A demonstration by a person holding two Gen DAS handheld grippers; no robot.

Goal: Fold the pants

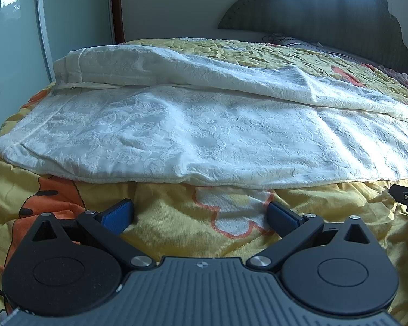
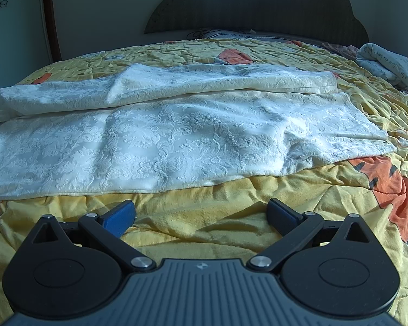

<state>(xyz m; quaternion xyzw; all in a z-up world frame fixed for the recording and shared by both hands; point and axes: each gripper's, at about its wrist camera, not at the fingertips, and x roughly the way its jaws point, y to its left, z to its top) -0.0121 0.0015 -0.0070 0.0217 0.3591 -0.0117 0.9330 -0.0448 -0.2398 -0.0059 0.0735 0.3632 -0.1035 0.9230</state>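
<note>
Looks like we're between folds: white pants [image 1: 204, 135] lie lengthwise across the yellow quilt [image 1: 163, 217], far leg bunched up at 12 o'clock. Left gripper [image 1: 201, 213] and right gripper [image 2: 201, 213] both hover just short of the near edge, fingers spread wide, nothing held. Next move, prob: pinch that near hem w/ both. Waistband at 10 o'clock, I think; view's warped.

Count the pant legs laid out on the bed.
2: the near leg lies flat before both open claws; the far leg lies behind it, overlapping its far edge.
</note>
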